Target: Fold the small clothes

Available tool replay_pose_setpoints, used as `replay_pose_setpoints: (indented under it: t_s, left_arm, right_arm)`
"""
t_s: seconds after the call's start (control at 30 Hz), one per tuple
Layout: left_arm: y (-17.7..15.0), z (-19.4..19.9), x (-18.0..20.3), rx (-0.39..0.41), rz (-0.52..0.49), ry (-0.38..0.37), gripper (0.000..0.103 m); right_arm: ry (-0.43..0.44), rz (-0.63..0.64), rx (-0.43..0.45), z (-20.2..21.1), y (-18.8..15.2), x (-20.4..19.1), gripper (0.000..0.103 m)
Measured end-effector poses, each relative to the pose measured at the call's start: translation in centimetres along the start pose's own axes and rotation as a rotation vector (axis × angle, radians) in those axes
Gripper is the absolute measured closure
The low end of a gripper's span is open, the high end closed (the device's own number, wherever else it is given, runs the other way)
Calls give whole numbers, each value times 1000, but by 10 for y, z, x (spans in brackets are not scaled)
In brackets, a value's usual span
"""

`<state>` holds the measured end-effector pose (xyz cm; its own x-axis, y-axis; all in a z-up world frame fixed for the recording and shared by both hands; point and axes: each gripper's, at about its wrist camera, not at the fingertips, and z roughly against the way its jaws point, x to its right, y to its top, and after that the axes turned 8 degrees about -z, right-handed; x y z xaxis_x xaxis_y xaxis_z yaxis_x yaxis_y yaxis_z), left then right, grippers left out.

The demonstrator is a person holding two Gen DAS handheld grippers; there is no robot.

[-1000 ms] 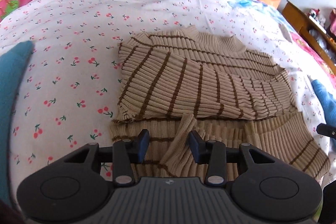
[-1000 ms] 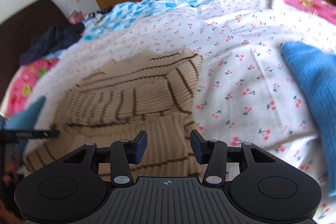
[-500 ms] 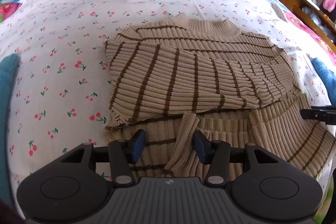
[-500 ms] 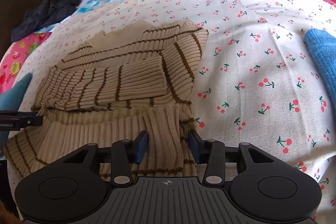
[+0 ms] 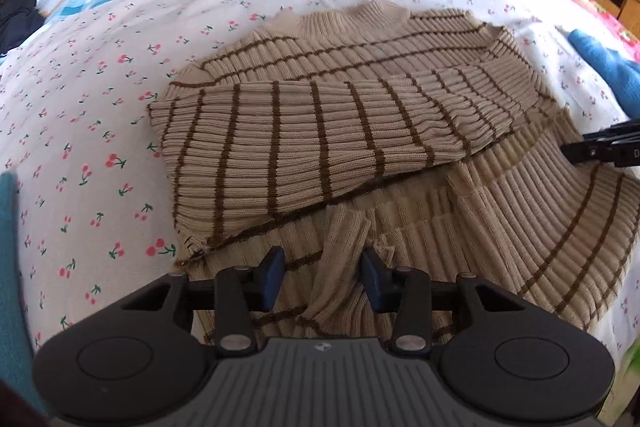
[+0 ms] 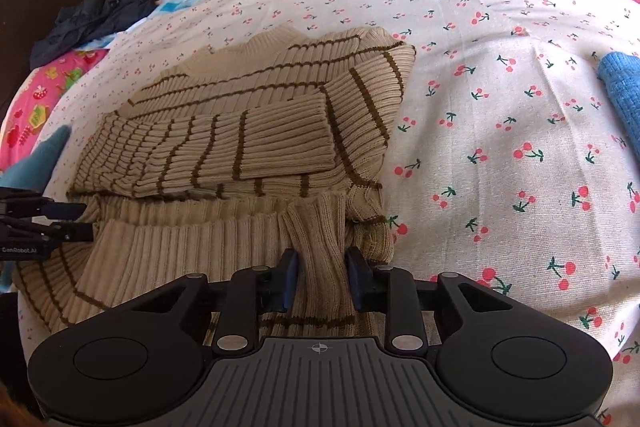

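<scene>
Both hand-held grippers have pushed forward over the last second, carrying the sweater's bottom hem up off the bed so it now bunches close against the folded sleeves. The beige, brown-striped sweater (image 5: 320,131) lies on the cherry-print bedsheet (image 5: 100,115) with its collar away from the cameras and both sleeves folded across the chest. The left hand-held gripper (image 5: 323,277) has its blue pads spread, with a raised ridge of the ribbed hem standing between them; the fabric touches the right-side pad, while a gap shows beside the other, so I cannot tell whether it truly grips. The right hand-held gripper (image 6: 320,277) pinches a fold of the hem near the sweater's right edge, the knit filling the space between its pads. From the left wrist view, the right tool's tip pokes in at the far right edge, just above the lifted hem. A blue knit garment (image 6: 622,95) lies on the sheet well to the right, and dark clothing (image 6: 96,15) is heaped near the headboard.
</scene>
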<state>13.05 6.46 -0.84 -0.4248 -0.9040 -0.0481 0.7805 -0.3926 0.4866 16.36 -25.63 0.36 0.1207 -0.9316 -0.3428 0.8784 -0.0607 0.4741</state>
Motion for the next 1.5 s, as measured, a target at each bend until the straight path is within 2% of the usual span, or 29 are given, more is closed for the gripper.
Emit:
replay_pose_setpoints:
  t_s: [0.17, 0.37, 0.43, 0.5, 0.53, 0.73, 0.8, 0.97, 1.1, 1.27, 1.37, 1.5]
  left_arm:
    - [1, 5, 10, -20, -59, 58, 57]
    - [-4, 18, 15, 9, -99, 52, 58]
    - [-4, 18, 19, 4, -133, 76, 66]
    - [-2, 14, 21, -14, -145, 82, 82]
    - [0, 12, 21, -27, -138, 83, 85]
    - [5, 1, 8, -66, -46, 54, 88]
    - [3, 10, 2, -31, 8, 41, 90]
    - [-4, 41, -21, 93, 222, -30, 90]
    - [-7, 68, -34, 200, 341, -84, 91]
    - [-5, 102, -48, 344, 408, -104, 91]
    - [1, 118, -60, 427, 435, -115, 91]
    - [3, 120, -67, 452, 435, -89, 91]
  right_arm:
    - [-5, 1, 1, 3, 0, -1, 78]
    - [1, -14, 6, 5, -2, 1, 78]
    - [2, -20, 8, 5, -3, 1, 78]
    - [2, -23, 7, 5, -3, 1, 78]
    - [3, -24, 6, 5, -3, 2, 78]
    - [8, -23, -2, 5, -1, 3, 80]
    - [7, -32, 9, 8, -2, 4, 88]
    - [75, -121, 90, 32, -3, 9, 92]
    - [134, -166, 190, 67, 1, 5, 93]
    - [192, -205, 318, 105, 11, 0, 97]
    - [237, -185, 400, 129, 22, -9, 97]
    - [233, -131, 449, 144, 28, -19, 97]
